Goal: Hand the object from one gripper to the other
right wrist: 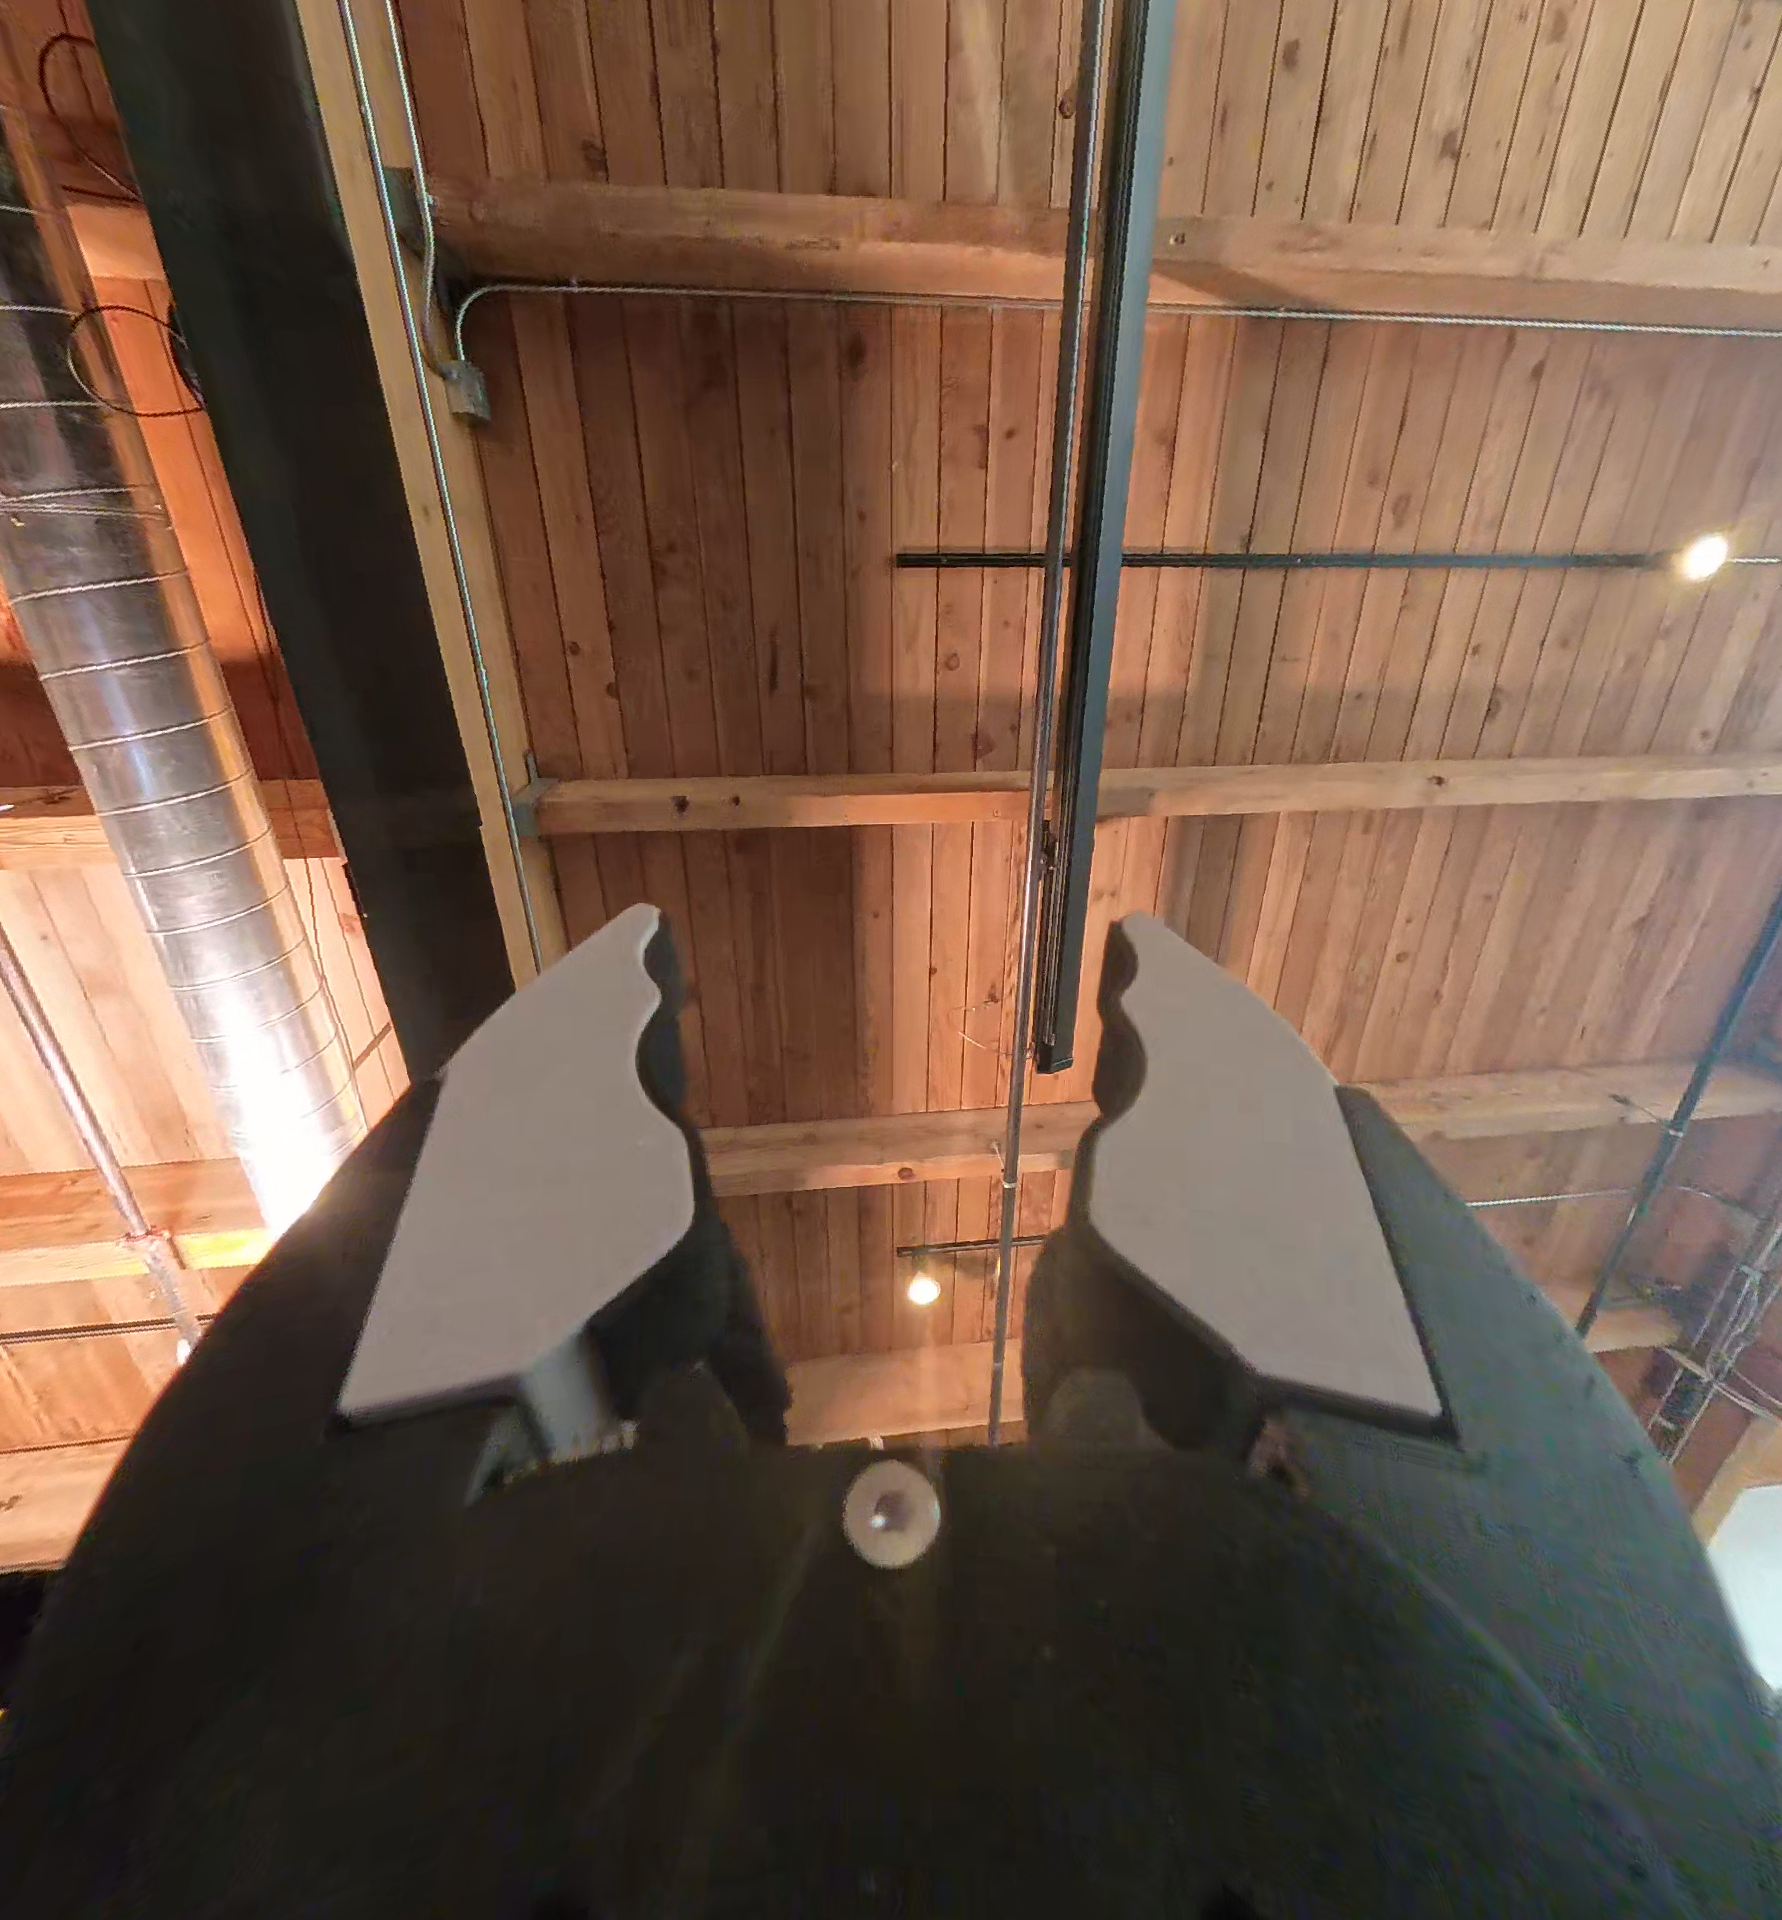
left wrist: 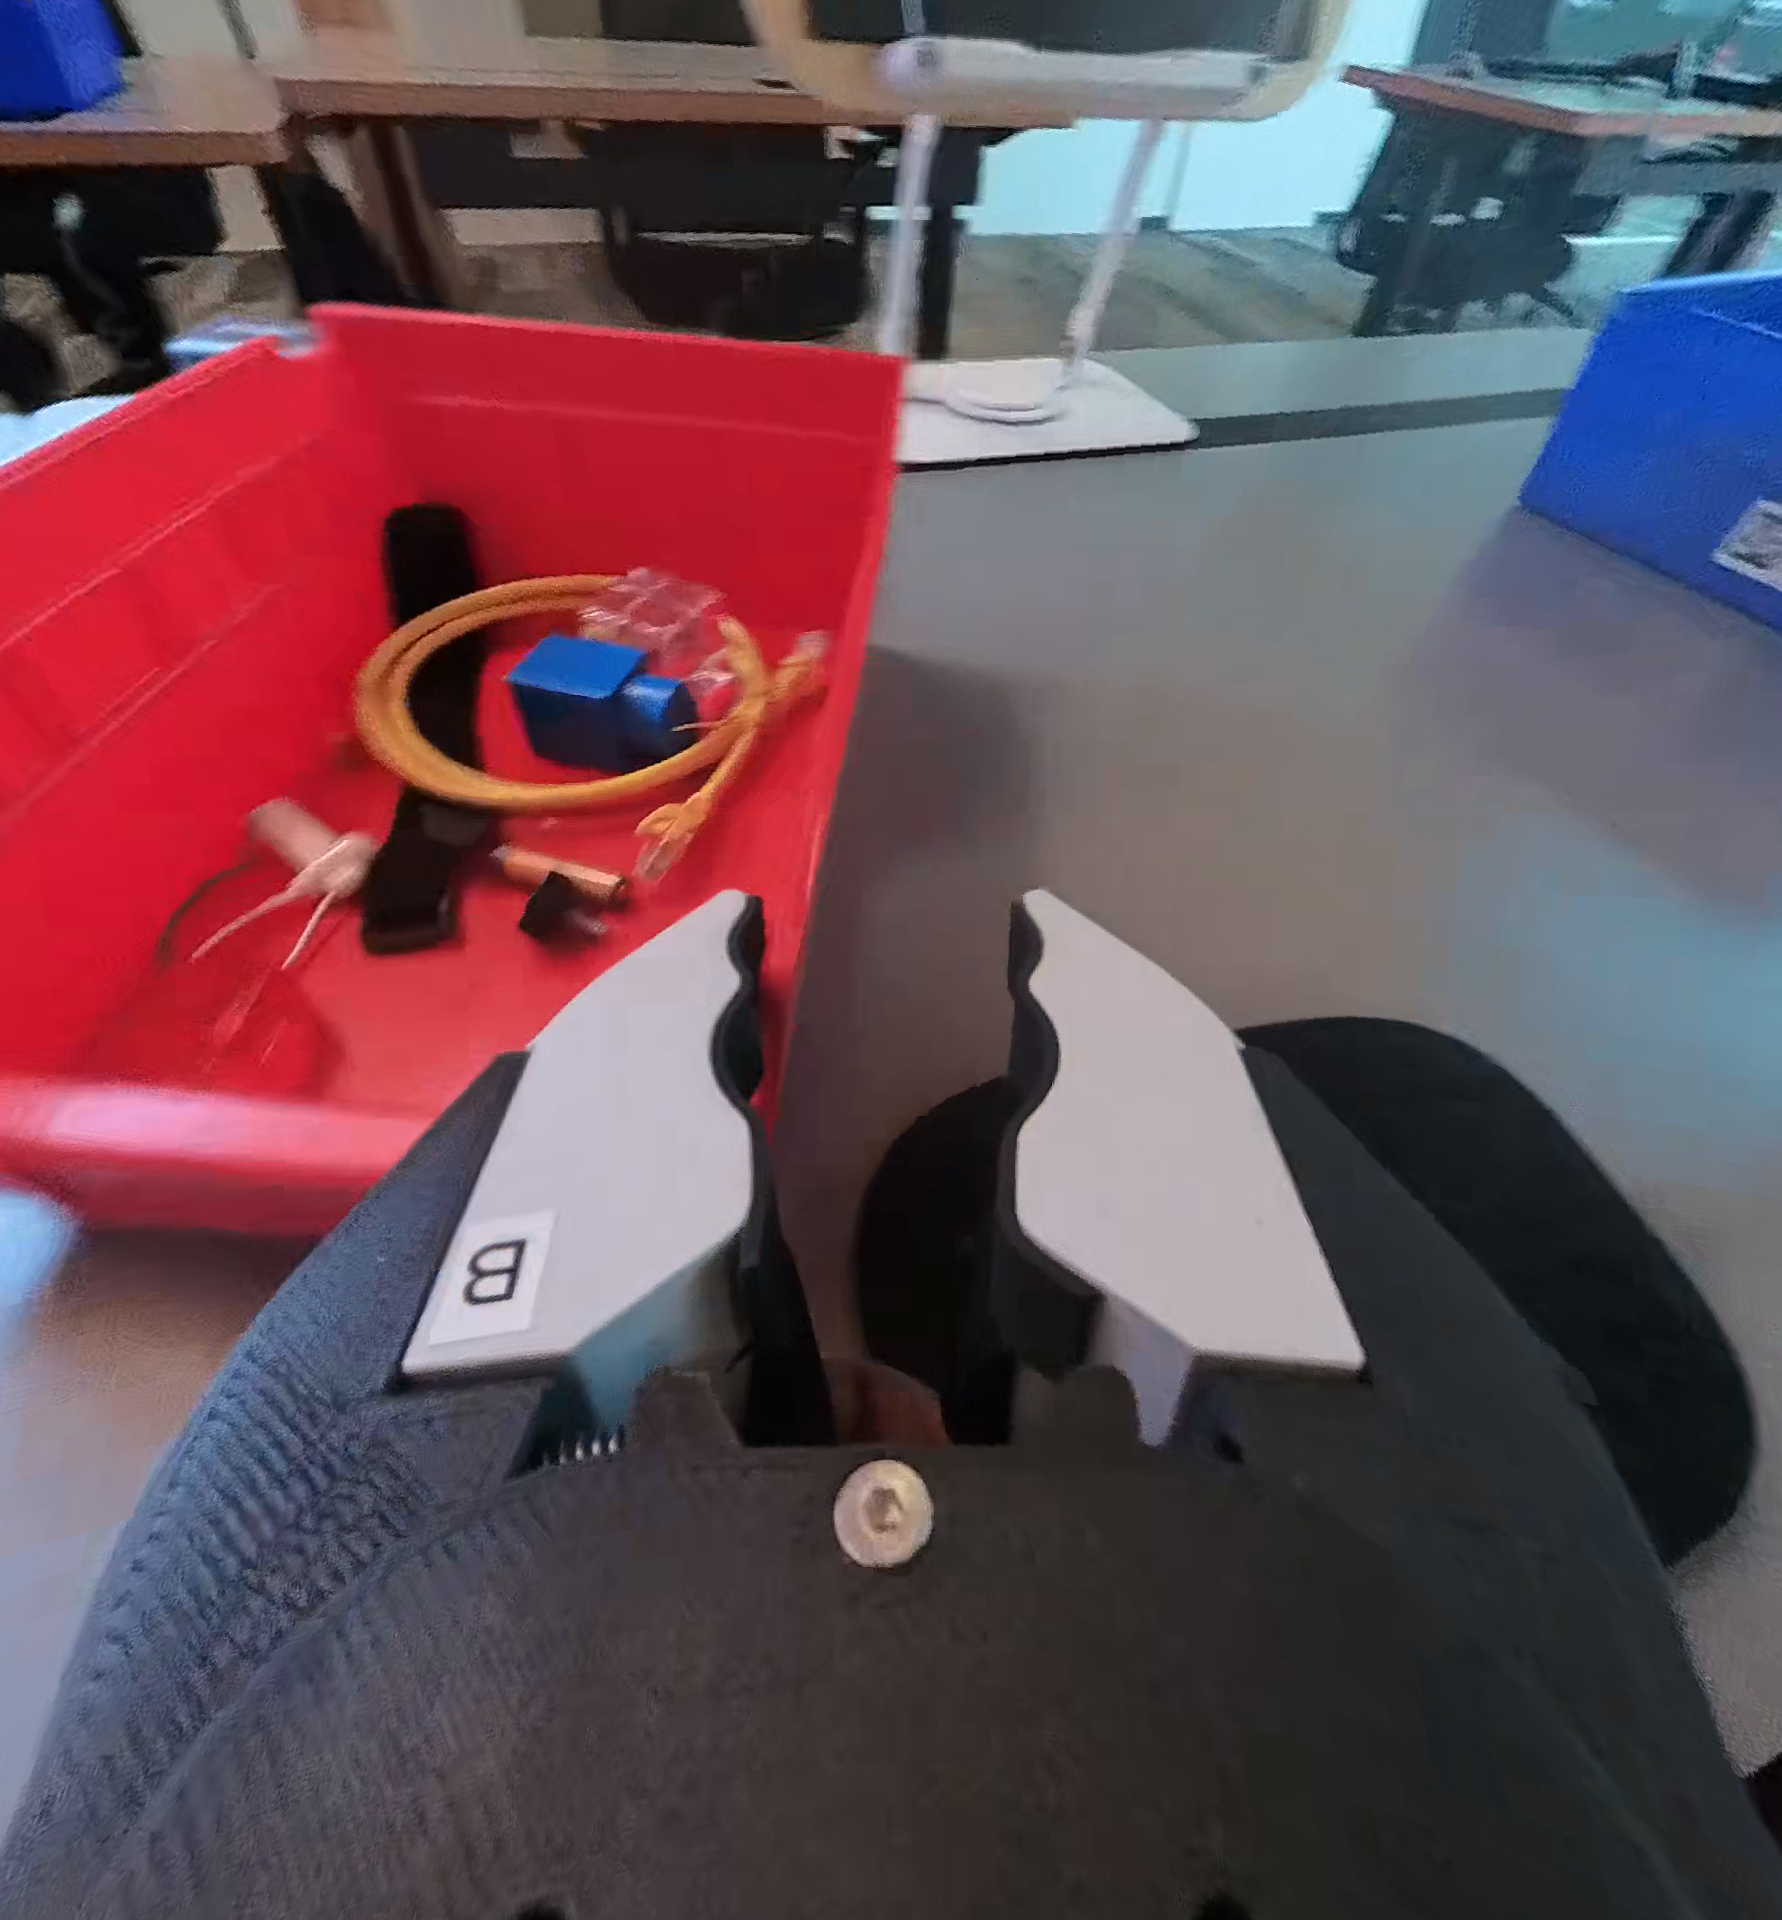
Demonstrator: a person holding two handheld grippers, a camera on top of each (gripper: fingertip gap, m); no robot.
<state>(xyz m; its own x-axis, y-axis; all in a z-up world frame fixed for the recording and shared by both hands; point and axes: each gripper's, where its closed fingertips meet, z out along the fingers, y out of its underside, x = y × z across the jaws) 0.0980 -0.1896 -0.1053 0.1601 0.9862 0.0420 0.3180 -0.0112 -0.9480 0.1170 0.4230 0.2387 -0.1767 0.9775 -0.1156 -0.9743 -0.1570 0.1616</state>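
In the left wrist view, the left gripper (left wrist: 885,914) fills the lower half of the frame, its jaws parted with a clear gap between them and nothing held. It hovers over the near right corner of a red bin (left wrist: 596,416), which takes up the left of the frame and sits on a grey table (left wrist: 1230,675).

Inside the bin lie several things, any of which may be the task's object; none is in a gripper. A coiled orange cable (left wrist: 554,790) sits near the middle of the bin floor. A blue block (left wrist: 591,701) rests inside the coil, with clear plastic pieces (left wrist: 658,613) just behind it. A black strap (left wrist: 430,727) runs from the back of the bin toward the front, passing under the cable. At lower left of the bin lies a pinkish forked piece (left wrist: 310,868), and a small copper-coloured cylinder (left wrist: 560,868) lies beside a small black part (left wrist: 554,909).

A blue bin (left wrist: 1718,447) stands at the right edge. A white stand (left wrist: 1032,405) is on the table behind the red bin.

In the right wrist view, the right gripper (right wrist: 887,935) points up at a wooden ceiling (right wrist: 762,520), jaws wide apart and empty. A metal duct (right wrist: 139,727) runs down the left of the frame.
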